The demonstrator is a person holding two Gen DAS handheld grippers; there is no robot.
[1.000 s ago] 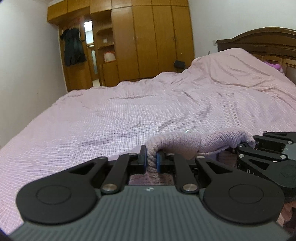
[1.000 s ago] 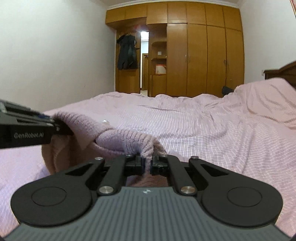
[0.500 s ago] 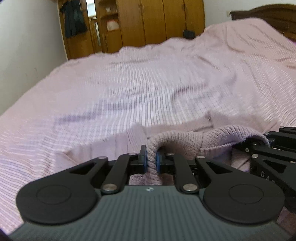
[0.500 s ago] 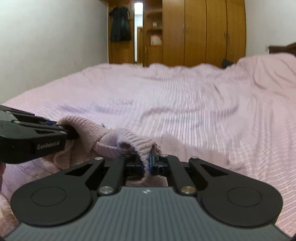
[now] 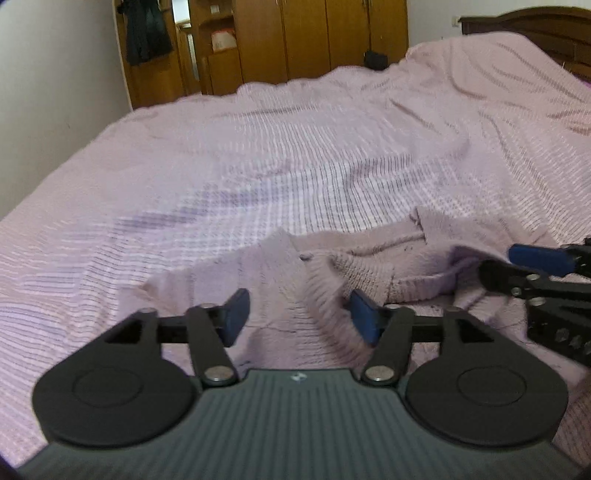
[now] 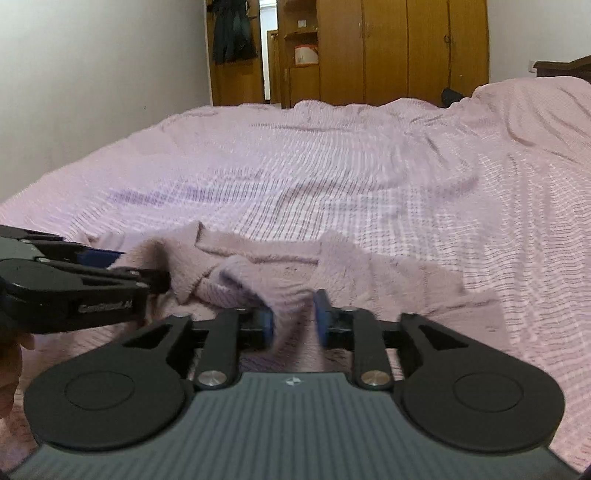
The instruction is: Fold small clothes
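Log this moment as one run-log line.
stage: fold laid down, release | left gripper: open | right gripper: open, knit fold between pads | pink knit garment: on bedspread

A pink checked bedspread (image 5: 258,166) covers the bed. Beyond its far edge stands a wooden wardrobe (image 6: 406,48); left of the wardrobe hangs a dark garment (image 6: 232,31).

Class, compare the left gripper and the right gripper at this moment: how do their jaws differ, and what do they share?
The left gripper has its jaws spread wide; the right gripper has its jaws parted less.
The knit edge of the pink sweater touches only one pad of the left gripper, while a fold fills the gap in the right gripper.
Shared: both are open, with blue pads, low over the sweater on the bedspread.
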